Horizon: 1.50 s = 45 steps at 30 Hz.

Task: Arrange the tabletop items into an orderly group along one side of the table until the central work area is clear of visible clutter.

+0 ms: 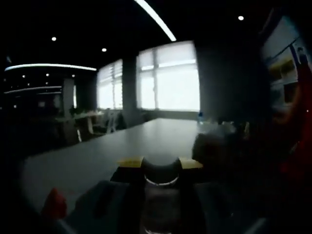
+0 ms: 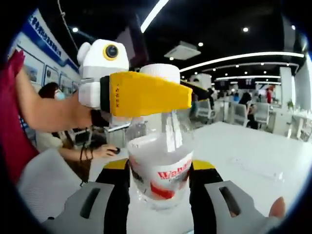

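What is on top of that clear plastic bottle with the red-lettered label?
A white ribbed cap tops the clear plastic bottle. The yellow left gripper crosses the neck just below it, hiding that part. The right gripper has a jaw on each side of the body.

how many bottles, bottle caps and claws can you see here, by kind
bottles: 1, clear plastic bottle with a red-lettered label, held between the right claw jaws
bottle caps: 1, white cap
claws: 2, the right one plus the left claw, yellow and white, at the bottle's neck
total: 4
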{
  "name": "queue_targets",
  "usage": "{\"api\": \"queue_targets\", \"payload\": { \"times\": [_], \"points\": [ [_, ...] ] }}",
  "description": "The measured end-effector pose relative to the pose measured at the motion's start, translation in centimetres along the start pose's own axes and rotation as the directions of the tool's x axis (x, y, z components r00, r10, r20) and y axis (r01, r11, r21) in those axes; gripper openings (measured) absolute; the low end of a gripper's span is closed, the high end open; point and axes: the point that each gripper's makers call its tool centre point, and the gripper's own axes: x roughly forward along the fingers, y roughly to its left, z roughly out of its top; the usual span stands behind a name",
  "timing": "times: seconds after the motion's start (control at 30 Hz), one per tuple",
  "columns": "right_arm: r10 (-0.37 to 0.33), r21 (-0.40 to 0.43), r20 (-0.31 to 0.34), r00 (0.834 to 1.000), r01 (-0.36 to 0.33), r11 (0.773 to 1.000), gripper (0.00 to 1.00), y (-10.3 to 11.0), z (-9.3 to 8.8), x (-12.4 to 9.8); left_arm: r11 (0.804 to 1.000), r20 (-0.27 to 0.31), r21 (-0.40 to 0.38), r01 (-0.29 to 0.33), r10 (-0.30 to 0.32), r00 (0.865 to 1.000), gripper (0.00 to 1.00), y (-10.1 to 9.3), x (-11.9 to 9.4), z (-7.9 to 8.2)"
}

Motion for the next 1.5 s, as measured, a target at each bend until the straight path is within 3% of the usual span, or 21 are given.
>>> {"api": "queue_targets", "payload": {
  "times": [0.17,0.3,0.37,0.5,0.93,1.1,1.23,1.3,1.33,1.5],
  "points": [
    [-0.128,0.017,-0.02,0.992,0.128,0.992,0.46,-2.0,-1.1,0.4,0.986,-0.003,0.015,-0.164,0.164,0.986,0.22,2.2,0.7,-0.6],
    [-0.225,0.025,-0.029,0.974,0.225,0.974,0.49,-3.6,-1.8,0.6,0.964,0.016,-0.076,-0.255,0.256,0.966,0.22,3.6,1.1,-0.6],
    [-0.258,0.015,-0.032,0.966,0.258,0.966,0.52,-4.2,-2.3,1.0,0.953,-0.003,-0.082,-0.292,0.293,0.956,0.22,3.9,1.2,-0.8],
    [-0.301,0.026,-0.036,0.953,0.302,0.953,0.53,-4.8,-3.0,1.3,0.945,0.013,-0.064,-0.321,0.322,0.947,0.23,3.6,1.7,-0.3],
    [-0.319,0.005,-0.049,0.947,0.32,0.948,0.47,-5.2,-3.6,1.9,0.933,0.008,-0.105,-0.343,0.346,0.938,0.23,3.3,2.0,-0.2],
    [-0.285,0.001,-0.024,0.958,0.285,0.959,0.43,-4.9,-3.2,1.5,0.941,-0.003,-0.096,-0.324,0.325,0.946,0.23,3.2,1.9,-0.1],
    [-0.235,-0.024,-0.024,0.972,0.234,0.972,0.42,-4.4,-2.9,0.9,0.96,-0.006,-0.089,-0.267,0.267,0.964,0.24,2.5,1.7,0.1],
    [-0.192,-0.016,-0.034,0.981,0.191,0.981,0.41,-3.9,-3.0,0.6,0.97,-0.021,-0.103,-0.219,0.218,0.976,0.24,2.0,1.7,0.0],
    [-0.164,-0.015,-0.038,0.986,0.164,0.986,0.41,-3.5,-3.1,0.4,0.981,-0.024,-0.1,-0.167,0.165,0.986,0.24,1.3,1.8,0.0],
    [-0.023,0.016,-0.04,0.999,0.024,1.0,0.4,-1.5,-3.2,-0.8,0.994,-0.028,-0.105,-0.014,0.011,1.0,0.24,-0.7,1.1,0.1]
  ]
}}
